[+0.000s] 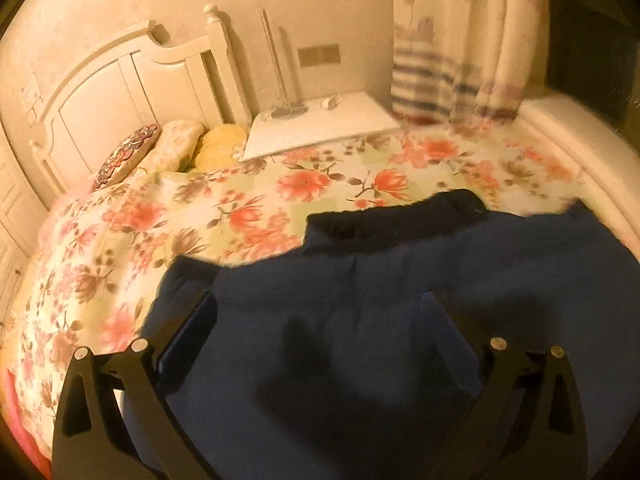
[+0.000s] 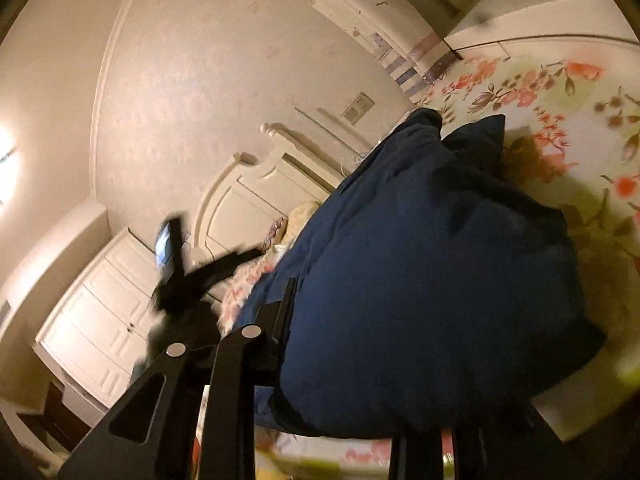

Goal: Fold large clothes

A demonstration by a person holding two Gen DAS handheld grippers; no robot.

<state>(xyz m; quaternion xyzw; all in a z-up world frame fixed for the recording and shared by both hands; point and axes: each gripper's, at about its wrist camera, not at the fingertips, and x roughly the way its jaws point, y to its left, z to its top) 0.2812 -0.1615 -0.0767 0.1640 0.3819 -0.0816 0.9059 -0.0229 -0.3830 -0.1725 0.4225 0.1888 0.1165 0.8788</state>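
A large navy blue garment [image 1: 380,300] lies spread on the floral bedspread [image 1: 200,216]. My left gripper [image 1: 320,308] hovers just over it with its jaws wide apart and nothing between them. In the right wrist view the same garment [image 2: 420,280] is lifted and draped in a bulging fold over my right gripper [image 2: 360,320]. Its left finger [image 2: 280,320] presses against the cloth and the other finger is hidden under the fabric. The left gripper [image 2: 176,264] shows blurred at the left of that view.
A white headboard [image 1: 120,92] and pillows [image 1: 176,144] are at the bed's far left. A white nightstand [image 1: 320,124] with a lamp base stands behind the bed, beside curtains [image 1: 460,60]. White cupboards [image 2: 100,312] line the wall.
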